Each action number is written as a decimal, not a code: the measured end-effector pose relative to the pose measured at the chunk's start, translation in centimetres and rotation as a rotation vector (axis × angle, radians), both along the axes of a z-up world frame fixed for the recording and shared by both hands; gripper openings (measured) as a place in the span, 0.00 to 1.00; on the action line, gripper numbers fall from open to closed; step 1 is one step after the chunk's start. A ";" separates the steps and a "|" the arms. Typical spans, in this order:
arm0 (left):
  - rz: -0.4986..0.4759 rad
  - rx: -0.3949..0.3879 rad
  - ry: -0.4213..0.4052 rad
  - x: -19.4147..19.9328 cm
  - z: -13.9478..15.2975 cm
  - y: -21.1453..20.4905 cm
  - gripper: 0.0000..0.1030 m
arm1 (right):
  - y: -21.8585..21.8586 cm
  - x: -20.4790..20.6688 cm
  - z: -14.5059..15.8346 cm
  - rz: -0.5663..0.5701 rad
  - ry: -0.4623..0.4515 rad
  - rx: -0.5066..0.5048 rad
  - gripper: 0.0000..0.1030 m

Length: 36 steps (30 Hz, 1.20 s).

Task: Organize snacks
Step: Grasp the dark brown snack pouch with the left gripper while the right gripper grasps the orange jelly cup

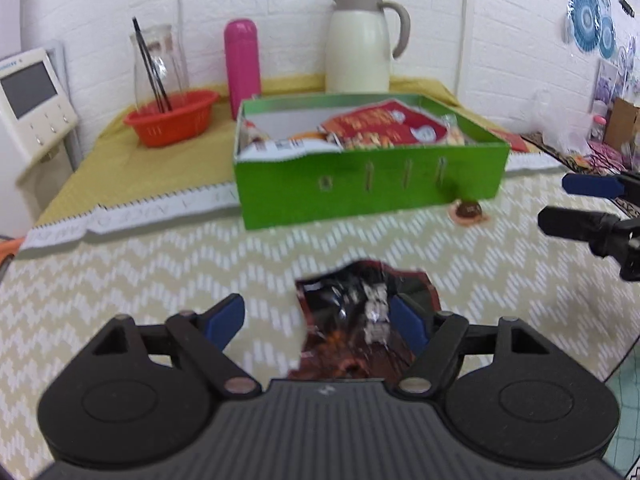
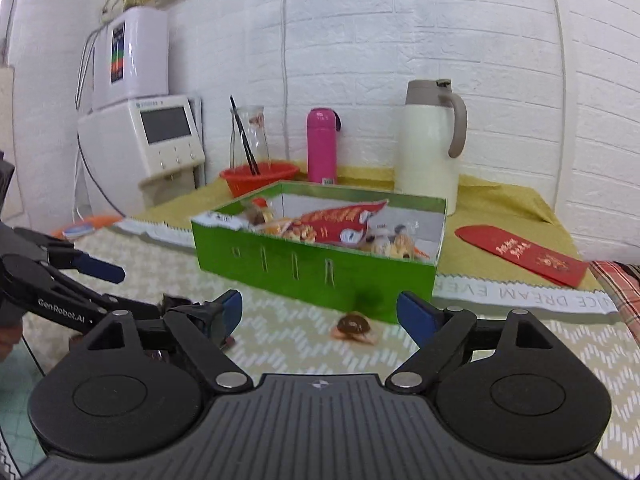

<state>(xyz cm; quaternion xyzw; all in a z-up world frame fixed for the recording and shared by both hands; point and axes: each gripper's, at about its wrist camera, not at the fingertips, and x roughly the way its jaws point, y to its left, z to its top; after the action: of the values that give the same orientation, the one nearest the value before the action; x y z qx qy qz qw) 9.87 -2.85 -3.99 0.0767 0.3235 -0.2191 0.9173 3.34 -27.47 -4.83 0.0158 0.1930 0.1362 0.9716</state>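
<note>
A green box stands on the patterned tablecloth, with a red packet and other snacks inside. A dark shiny snack packet lies flat on the cloth under my left gripper. That gripper is open: its right pad sits over the packet and its left pad is well clear. A small brown wrapped candy lies just in front of the box. My right gripper is wide open and empty, with the candy ahead between its fingers.
Behind the box stand an orange basket, a glass carafe, a pink flask and a cream thermos jug. A red envelope lies to the right. A white appliance stands left. The table's edge falls away near right.
</note>
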 end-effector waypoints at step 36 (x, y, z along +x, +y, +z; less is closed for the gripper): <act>-0.104 0.032 0.022 -1.4 -0.8 -3.9 0.77 | 1.9 9.7 -3.7 -0.101 0.216 -0.085 1.00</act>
<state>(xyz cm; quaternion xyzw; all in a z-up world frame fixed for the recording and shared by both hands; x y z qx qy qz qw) 8.44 -6.75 -4.76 0.1056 0.3327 -0.2619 0.8997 13.02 -25.57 -8.53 -0.0010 0.3008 0.0763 0.9506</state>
